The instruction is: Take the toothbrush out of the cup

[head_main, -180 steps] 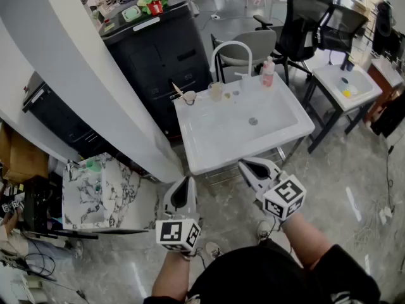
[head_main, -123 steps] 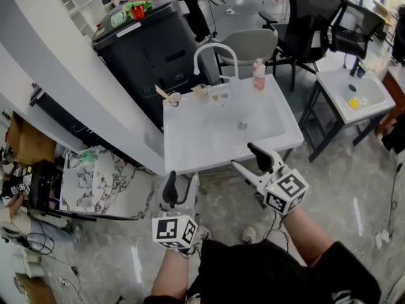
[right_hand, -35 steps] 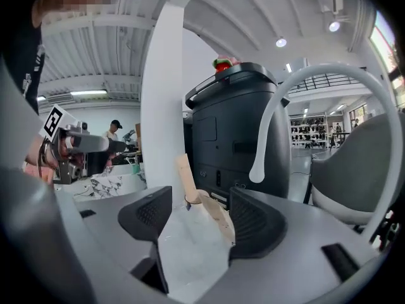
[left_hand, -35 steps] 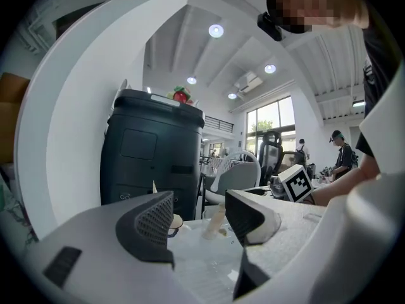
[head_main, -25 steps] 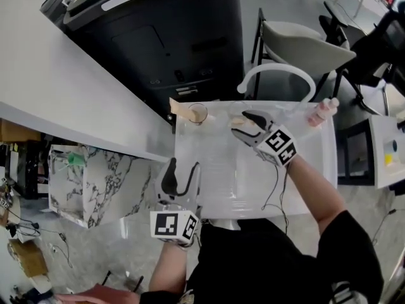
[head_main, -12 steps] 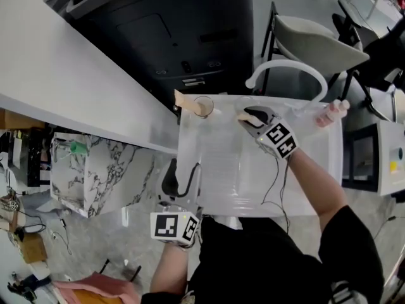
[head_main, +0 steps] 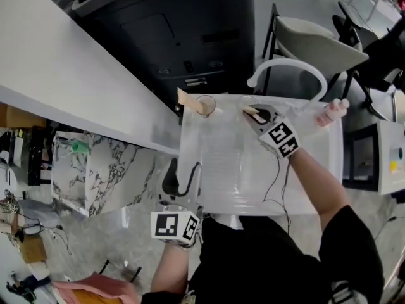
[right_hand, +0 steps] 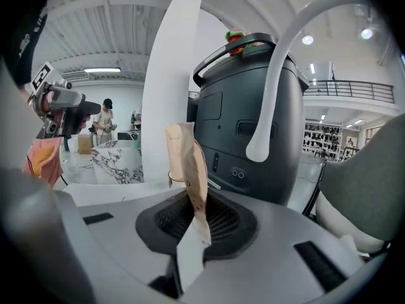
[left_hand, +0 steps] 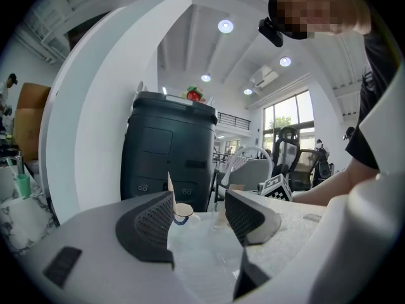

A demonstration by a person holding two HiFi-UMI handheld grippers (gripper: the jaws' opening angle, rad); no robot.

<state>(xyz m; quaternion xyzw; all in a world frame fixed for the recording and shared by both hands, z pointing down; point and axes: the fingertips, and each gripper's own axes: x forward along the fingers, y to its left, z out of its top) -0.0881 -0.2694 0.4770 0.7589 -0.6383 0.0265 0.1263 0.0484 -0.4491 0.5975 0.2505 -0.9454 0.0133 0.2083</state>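
At the near edge of the white sink (head_main: 253, 185), the left claw (head_main: 180, 173) is released, with nothing between its separated jaws. At the sink's back rim, the right claw (head_main: 256, 113) has just been closing and is clenched on the beige-wrapped toothbrush (right_hand: 186, 163), which stands upright between its jaws. Whether the toothbrush's lower end sits in a cup cannot be determined. A cup (head_main: 206, 106) holding a beige stick stands just left. Behind are the curved faucet (head_main: 288, 65) and a black cabinet (head_main: 183, 37).
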